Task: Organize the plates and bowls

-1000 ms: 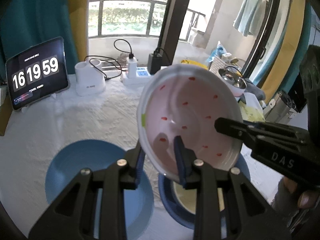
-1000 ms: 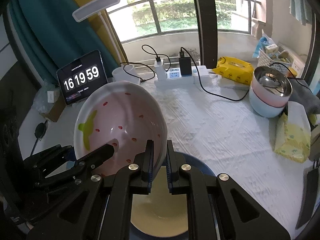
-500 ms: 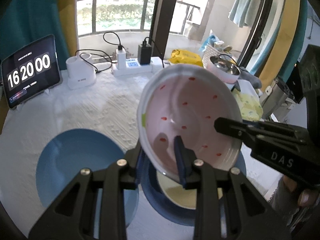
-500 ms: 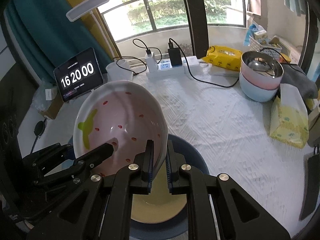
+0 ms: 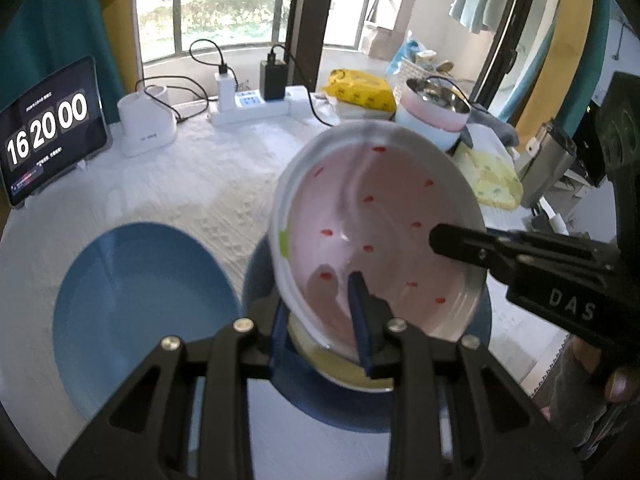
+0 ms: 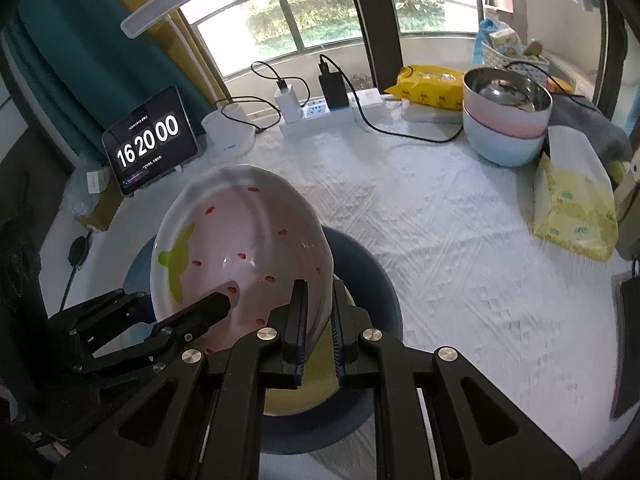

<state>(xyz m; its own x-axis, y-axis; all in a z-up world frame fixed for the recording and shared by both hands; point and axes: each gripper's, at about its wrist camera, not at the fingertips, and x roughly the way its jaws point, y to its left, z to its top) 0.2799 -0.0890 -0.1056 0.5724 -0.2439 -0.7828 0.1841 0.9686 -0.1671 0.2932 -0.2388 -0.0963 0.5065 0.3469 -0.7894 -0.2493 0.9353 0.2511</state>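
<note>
On the white-clothed bench (image 6: 460, 240) I saw a dark blue plate (image 6: 372, 276) with a yellow dish (image 6: 288, 392) in it, and a light blue plate (image 5: 140, 304) just to its left. Above the dark one I held the bowl (image 5: 380, 232) tilted: white outside, pink inside, red flecks and a green leaf mark. My left claw (image 5: 320, 324) was clamped on its near rim, my right claw (image 6: 318, 320) clamped on the opposite rim.
</note>
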